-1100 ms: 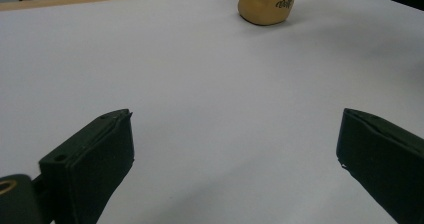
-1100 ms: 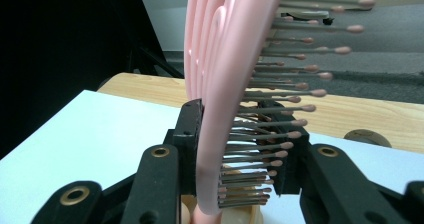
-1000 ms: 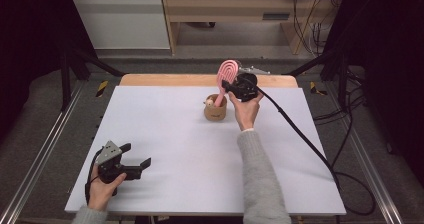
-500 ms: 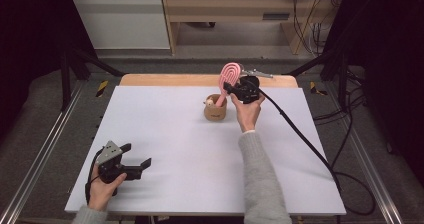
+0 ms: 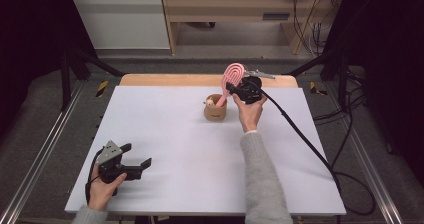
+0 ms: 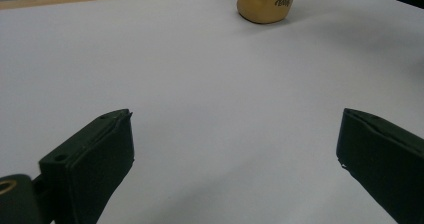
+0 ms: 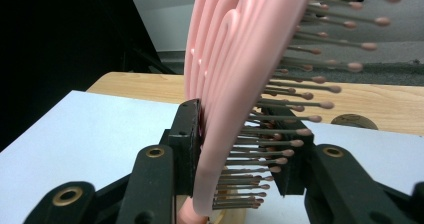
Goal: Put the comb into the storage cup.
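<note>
The pink hairbrush [image 5: 231, 79] stands handle-down in the small wooden cup [image 5: 215, 107] near the upper middle of the high view, its head leaning up and to the right. The right claw [image 5: 237, 88] sits around the lower part of that head; in the right gripper view the left pad lies against the smooth back of the hairbrush [image 7: 235, 79] and the other jaw is in among the bristles, so I read it as grasping the hairbrush, though only lightly. Judging by this, the placing is nearly done: the handle is in the cup, and what is left is to let go fully and draw the hand away. The left claw [image 5: 136, 160] rests released with nothing between its jaws at the lower left of the high view, low over the white worktop [image 5: 175, 149]. Against the earlier frames the brush and cup stand as they did, the left hand has not shifted, and the right claw's jaws have just been opening a little around the brush head
</note>
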{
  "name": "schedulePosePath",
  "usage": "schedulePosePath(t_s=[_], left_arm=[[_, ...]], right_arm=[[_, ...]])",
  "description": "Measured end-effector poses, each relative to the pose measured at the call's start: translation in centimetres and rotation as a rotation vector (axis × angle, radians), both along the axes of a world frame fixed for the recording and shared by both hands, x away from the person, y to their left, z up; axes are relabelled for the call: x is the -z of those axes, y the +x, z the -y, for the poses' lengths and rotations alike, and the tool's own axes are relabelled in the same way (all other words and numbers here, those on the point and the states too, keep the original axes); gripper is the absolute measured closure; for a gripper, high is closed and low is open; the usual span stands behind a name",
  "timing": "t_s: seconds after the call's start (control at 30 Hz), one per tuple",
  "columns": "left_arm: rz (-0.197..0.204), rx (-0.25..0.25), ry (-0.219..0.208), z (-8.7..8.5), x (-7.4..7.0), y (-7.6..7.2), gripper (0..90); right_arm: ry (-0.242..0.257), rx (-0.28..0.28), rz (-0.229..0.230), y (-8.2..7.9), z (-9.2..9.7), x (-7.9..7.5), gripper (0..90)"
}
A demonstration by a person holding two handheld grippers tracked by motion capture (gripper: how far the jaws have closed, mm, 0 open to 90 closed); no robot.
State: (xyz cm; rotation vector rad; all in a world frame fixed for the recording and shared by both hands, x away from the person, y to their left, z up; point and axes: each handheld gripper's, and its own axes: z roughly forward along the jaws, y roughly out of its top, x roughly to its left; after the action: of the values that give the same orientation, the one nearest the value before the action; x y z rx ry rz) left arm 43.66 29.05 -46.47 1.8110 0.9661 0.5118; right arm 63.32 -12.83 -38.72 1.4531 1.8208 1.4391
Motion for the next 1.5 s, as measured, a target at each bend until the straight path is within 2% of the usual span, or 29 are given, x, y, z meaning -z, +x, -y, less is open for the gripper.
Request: schedulePosePath(t_s=[0.63,0.83,1.1,1.33,1.5], left_arm=[[-0.001,0.005,0.004,0.1,0.0,0.0,1.9],[-0.001,0.005,0.004,0.1,0.0,0.0,1.9],[-0.001,0.005,0.004,0.1,0.0,0.0,1.9],[0.001,0.005,0.005,0.1,0.0,0.0,1.8],[0.002,0.005,0.005,0.1,0.0,0.0,1.9]], right_arm=[[-0.047,0.021,0.022,0.0,0.9,0.5,56.2],[-0.067,0.013,0.031,-0.2,0.9,0.5,51.8],[-0.093,0.019,0.031,-0.3,1.0,0.6,40.9],[-0.096,0.014,0.041,-0.8,1.1,0.7,35.5],[-0.097,0.014,0.067,-1.5,1.5,0.6,31.1]])
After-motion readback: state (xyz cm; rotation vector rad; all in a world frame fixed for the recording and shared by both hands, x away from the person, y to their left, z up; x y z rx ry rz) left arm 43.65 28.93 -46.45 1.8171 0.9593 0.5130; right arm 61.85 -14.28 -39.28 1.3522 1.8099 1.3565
